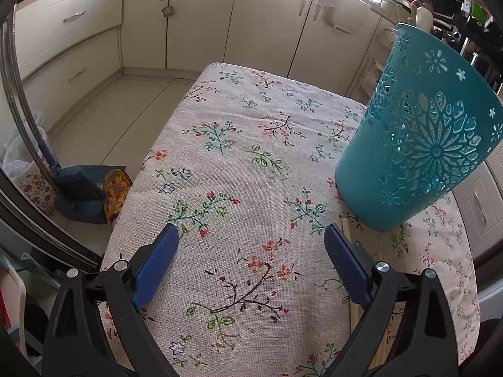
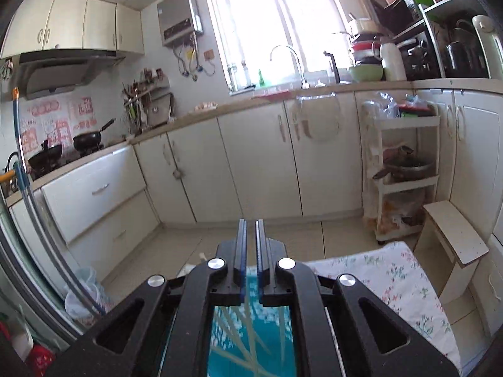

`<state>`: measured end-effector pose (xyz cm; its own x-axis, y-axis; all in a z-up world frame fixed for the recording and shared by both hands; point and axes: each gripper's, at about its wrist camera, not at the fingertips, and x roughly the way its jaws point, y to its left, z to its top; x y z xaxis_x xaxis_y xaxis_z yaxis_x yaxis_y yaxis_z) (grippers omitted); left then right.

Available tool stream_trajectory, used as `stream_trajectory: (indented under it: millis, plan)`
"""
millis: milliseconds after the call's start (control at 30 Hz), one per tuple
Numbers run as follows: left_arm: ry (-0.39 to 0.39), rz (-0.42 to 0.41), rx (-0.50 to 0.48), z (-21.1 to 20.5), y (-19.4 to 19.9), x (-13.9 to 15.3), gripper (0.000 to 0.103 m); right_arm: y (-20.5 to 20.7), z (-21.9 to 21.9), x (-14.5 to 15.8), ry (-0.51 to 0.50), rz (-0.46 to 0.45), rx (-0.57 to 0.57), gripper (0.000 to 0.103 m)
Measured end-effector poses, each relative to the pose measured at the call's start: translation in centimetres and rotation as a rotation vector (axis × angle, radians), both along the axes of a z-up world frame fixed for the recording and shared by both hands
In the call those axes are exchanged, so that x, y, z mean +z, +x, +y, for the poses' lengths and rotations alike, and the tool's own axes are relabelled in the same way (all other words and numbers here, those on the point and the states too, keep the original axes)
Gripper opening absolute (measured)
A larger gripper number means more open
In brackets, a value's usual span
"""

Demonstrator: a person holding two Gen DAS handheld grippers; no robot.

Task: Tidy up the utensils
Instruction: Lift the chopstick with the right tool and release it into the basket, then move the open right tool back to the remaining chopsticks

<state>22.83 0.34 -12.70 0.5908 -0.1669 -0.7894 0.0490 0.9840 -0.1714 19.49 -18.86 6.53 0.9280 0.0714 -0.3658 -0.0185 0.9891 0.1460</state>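
The tablecloth-covered table (image 1: 239, 163) lies bare from left edge to middle; the teal basket (image 1: 418, 138) blocks the right edge, chopsticks (image 1: 347, 229) just beside its base.

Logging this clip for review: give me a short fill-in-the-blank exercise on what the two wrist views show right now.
1. The perforated plastic utensil basket standing on the floral tablecloth is ____ in colour.
2. The left gripper has its blue fingers ____ with nothing between them.
3. The right gripper hangs directly ____ the basket, where pale wooden chopsticks lie inside.

Missing words: teal; open; above
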Motion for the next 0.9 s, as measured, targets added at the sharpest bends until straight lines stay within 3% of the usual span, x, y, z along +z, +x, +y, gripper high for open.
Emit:
stream_trajectory:
  millis: [300,400,600,900]
  plan:
    - [0.001,0.005,0.004,0.1,0.1,0.0,0.09,-7.3,-1.2,0.4,0.009,0.018,0.037,0.016]
    - [0.002,0.006,0.007,0.2,0.0,0.0,0.09,-9.7,-1.1,-2.6,0.024,0.146,0.05,0.018]
    - [-0.004,0.006,0.009,0.1,0.0,0.0,0.09,-11.7,0.5,-12.4,0.07,0.489,0.085,0.018]
    - [-0.007,0.007,0.01,0.2,0.0,0.1,0.09,-10.4,2.6,-14.7,0.057,0.544,0.113,0.018]
